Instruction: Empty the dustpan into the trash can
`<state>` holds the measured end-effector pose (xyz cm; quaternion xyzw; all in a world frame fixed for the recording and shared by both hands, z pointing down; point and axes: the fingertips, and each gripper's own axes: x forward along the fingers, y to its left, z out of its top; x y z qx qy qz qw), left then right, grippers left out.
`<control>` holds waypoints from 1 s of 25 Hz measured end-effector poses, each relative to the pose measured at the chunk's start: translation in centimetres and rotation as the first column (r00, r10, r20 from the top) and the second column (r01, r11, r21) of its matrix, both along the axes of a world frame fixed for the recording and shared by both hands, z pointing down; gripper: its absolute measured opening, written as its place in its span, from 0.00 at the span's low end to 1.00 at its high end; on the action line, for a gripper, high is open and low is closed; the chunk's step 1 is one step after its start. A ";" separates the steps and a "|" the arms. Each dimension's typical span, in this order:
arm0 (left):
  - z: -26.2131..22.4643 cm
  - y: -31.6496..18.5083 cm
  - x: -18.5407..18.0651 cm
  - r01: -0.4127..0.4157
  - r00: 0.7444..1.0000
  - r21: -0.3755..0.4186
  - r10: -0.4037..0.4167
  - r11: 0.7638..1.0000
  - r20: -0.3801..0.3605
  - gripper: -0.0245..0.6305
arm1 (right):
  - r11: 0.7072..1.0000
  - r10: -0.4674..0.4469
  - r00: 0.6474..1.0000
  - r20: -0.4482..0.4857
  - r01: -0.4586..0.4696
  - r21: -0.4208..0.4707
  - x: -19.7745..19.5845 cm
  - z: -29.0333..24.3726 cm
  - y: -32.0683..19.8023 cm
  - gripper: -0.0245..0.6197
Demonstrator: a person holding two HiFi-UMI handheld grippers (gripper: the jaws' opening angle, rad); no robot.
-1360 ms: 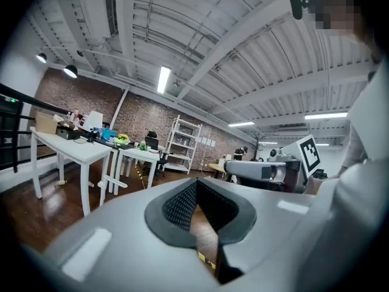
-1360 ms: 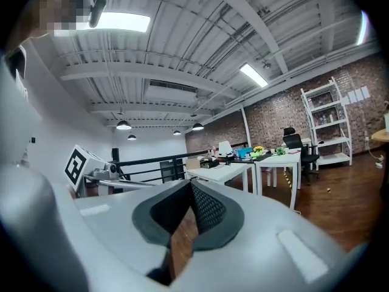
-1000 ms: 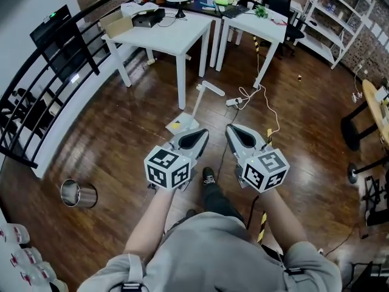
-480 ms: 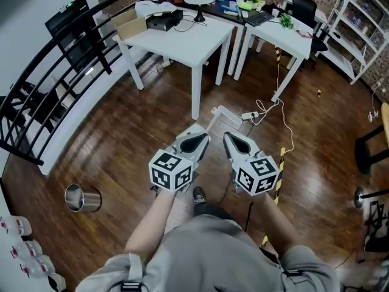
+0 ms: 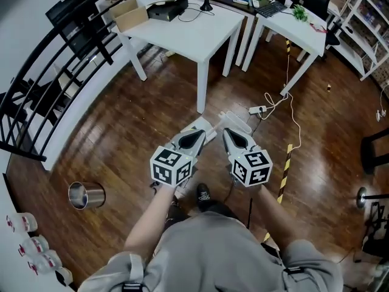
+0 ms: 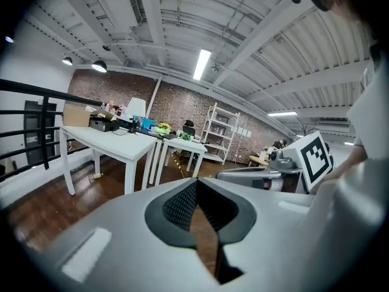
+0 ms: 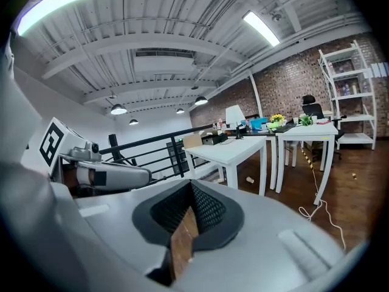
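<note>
Dark wooden floor (image 5: 121,139) is carrying, seemingly, a white plastic dustpan (image 5: 208,128) beyond the left hand-held gripper (image 5: 193,137) and right hand-held gripper (image 5: 234,137), both sitting closed, empty.

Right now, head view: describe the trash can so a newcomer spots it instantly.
Find the black railing curving along the left of the dark wooden floor. Below its near end, left of the left tongs, sits the trash can. It is the only shiny metal cylinder, open-topped, unlike the white containers nearby.

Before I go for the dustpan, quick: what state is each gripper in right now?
Left gripper: closed, nothing between the jaws.
Right gripper: closed, nothing between the jaws.
</note>
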<state>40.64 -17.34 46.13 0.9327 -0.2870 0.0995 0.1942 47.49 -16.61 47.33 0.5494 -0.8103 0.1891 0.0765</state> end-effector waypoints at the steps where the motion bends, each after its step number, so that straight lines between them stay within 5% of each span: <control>1: 0.4 -0.5 -0.2 -0.003 1.000 -0.006 0.003 1.000 0.002 0.04 | 1.000 0.011 1.000 -0.004 -0.011 -0.017 -0.1 0.8 -0.5 0.04; 8: 3.9 -1.6 -0.7 -0.067 0.997 -0.070 0.070 0.995 0.041 0.04 | 0.985 0.141 0.990 -0.030 -0.143 -0.096 0.5 7.5 -3.3 0.04; 17: 7.5 -3.3 -0.7 -0.089 0.992 -0.131 0.099 0.987 0.075 0.04 | 0.903 0.368 0.930 0.008 -0.356 -0.242 3.8 16.3 -7.8 0.41; 25: 8.7 -3.8 -1.4 -0.051 0.996 -0.179 0.064 0.982 0.067 0.04 | 0.860 0.449 0.893 -0.034 -0.442 -0.255 6.0 19.0 -11.9 0.44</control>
